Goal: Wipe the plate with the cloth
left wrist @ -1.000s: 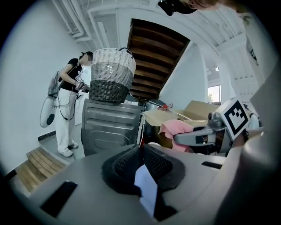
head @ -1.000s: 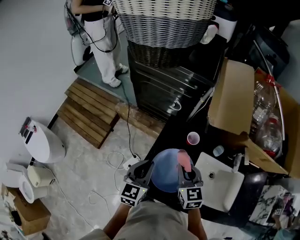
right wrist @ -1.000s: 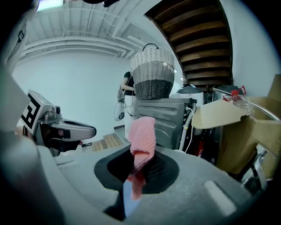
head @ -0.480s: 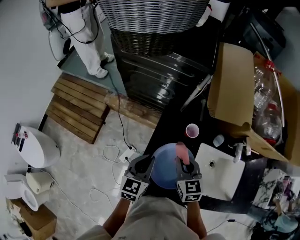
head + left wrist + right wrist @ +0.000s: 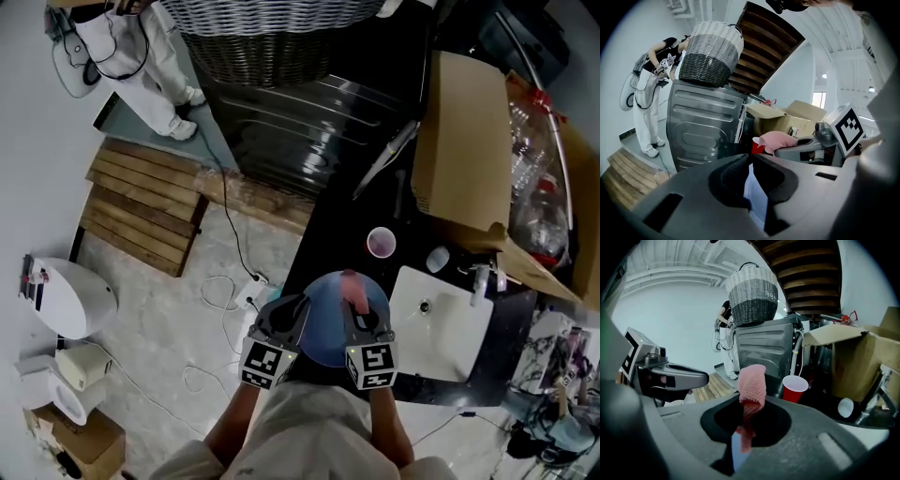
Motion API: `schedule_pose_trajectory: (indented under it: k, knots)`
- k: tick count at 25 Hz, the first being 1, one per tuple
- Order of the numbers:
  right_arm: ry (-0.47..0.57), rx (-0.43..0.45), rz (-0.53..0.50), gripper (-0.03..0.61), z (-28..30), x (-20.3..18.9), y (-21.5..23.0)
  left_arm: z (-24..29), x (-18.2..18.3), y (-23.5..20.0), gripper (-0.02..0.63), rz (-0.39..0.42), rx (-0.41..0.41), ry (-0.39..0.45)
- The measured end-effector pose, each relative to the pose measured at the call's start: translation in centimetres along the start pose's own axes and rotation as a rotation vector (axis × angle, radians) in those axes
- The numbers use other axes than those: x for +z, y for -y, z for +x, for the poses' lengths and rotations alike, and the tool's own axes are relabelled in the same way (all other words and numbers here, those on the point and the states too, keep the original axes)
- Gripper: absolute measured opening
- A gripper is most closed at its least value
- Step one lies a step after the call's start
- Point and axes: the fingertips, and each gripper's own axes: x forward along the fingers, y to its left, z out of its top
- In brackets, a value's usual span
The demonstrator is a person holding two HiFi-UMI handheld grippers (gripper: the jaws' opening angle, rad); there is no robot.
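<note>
Abreast, left gripper (image 5: 294, 309) seemingly on plate (image 5: 324, 323), right gripper (image 5: 357, 317) on cloth (image 5: 351, 285).

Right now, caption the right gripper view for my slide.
Right gripper shut on pink cloth, red cup standing behind.

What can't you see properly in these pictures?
Plate: head view, near rim under the left gripper and right gripper; left gripper view, only a sliver between the jaws.
Cloth: right gripper view, lower end sunk between the jaws.
Person: head view, cut off by the top edge.
</note>
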Motion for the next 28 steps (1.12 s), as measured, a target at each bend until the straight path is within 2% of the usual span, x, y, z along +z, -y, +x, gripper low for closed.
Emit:
schedule_pose_trajectory:
  k: [18, 23, 28]
  knots:
    - [-0.021, 0.196, 0.138, 0.032, 5.1, -3.7, -0.8, 2.3, -2.9, 0.1, 0.029, 0.046, 0.171, -0.083]
    - [-0.035, 0.227, 0.161, 0.032, 6.3, -4.4, -1.1, 3.1, -4.3, 0.0, 0.029, 0.054, 0.195, -0.122]
    - [-0.048, 0.226, 0.136, 0.032, 7.2, -4.4, -1.5, 3.3, -5.3, 0.1, 0.031, 0.07, 0.216, -0.158]
